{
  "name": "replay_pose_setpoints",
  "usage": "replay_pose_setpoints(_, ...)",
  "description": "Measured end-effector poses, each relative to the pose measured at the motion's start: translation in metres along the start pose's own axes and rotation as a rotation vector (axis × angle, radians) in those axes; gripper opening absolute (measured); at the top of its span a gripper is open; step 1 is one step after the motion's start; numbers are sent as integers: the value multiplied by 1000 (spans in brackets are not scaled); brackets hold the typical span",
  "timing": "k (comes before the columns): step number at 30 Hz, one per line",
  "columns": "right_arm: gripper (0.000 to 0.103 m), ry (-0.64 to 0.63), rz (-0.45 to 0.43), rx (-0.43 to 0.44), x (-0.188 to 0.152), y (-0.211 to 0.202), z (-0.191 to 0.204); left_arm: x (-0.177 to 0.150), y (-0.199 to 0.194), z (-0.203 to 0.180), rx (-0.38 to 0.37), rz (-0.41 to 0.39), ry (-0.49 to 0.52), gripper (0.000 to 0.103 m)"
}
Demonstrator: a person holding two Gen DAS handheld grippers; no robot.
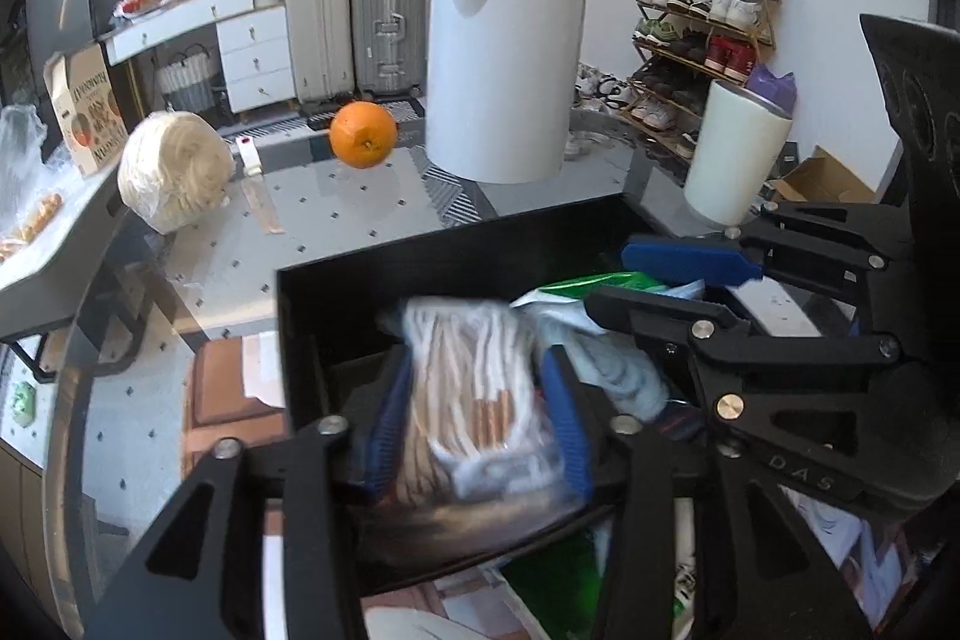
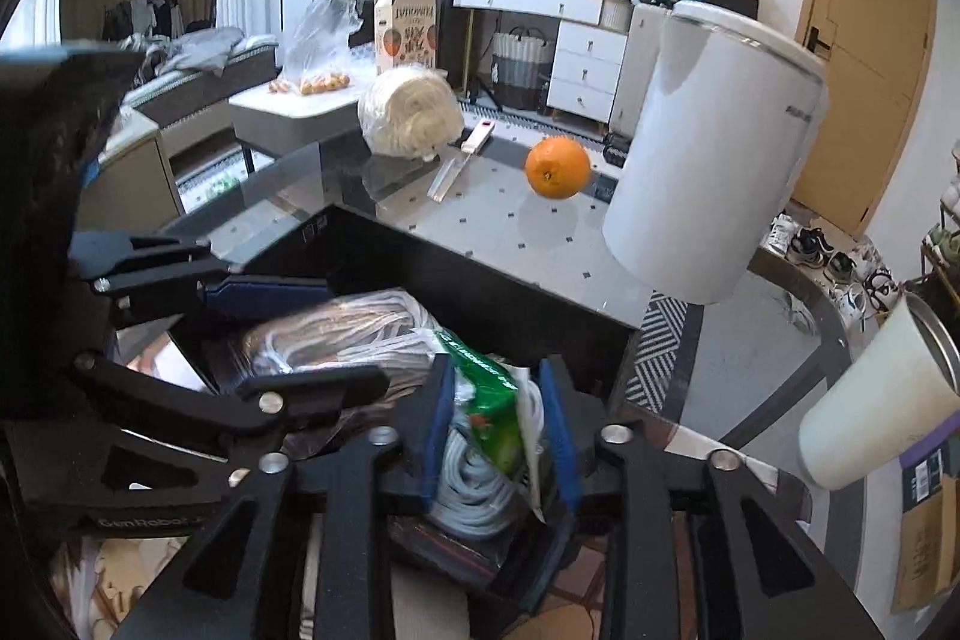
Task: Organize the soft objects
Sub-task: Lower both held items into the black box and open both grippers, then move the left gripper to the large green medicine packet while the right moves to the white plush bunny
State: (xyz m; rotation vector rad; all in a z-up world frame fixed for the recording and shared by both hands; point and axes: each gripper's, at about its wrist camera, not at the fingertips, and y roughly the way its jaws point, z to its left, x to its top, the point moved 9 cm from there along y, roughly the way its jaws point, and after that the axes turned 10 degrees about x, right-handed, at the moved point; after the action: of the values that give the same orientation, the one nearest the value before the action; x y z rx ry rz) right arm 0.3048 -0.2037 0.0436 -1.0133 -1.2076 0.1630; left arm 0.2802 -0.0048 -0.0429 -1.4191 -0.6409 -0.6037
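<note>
Black bin point(image 1: 336, 316) – orange fruit point(image 1: 363, 134), white canister point(image 1: 504, 58) (floor diamond-dotted, grey)

A black bin point(image 1: 312, 316) stood at the near edge of the glass table point(image 1: 336, 220), with two bagged rope bundles side by side in it: one point(image 1: 474, 388) between the left gripper's point(image 1: 474, 430) fingers, the other point(image 2: 486, 436) between the right gripper's point(image 2: 495, 430). Behind the bin an orange point(image 1: 363, 134) lay on the table, a white bin point(image 1: 504, 58) to its right and a yarn ball point(image 1: 174, 169) to its left. A tumbler point(image 1: 735, 148) stood right of the black bin
</note>
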Motion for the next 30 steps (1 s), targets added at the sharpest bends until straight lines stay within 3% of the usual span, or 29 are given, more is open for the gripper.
replay_pose_setpoints(5, 55, 24, -56, 9, -3, -32, 1, -2, -16, 2, -8, -16, -18, 70)
replay_pose_setpoints(6, 65, 27, -64, 3, -5, -38, 1, -3, -19, 3, -3, -19, -20, 78)
replay_pose_setpoints(9, 85, 39, -84, -12, -14, -57, 2, -5, -31, 9, -6, -39, -47, 81)
replay_pose_setpoints(10, 86, 44, -92, -15, -17, -62, 3, -6, -36, 10, -9, -45, -54, 83)
replay_pose_setpoints(12, 90, 56, -105, -19, -21, -72, 3, -9, -45, 12, -1, -58, -63, 96)
replay_pose_setpoints(15, 101, 85, -119, -35, -32, -86, 3, -13, -58, 18, 16, -89, -89, 99)
replay_pose_setpoints(17, 102, 101, -123, -38, -38, -92, 2, -16, -66, 19, 7, -99, -103, 103)
replay_pose_setpoints(30, 102, 166, -151, -19, -63, -114, 6, -46, -94, 24, 48, -145, -134, 103)
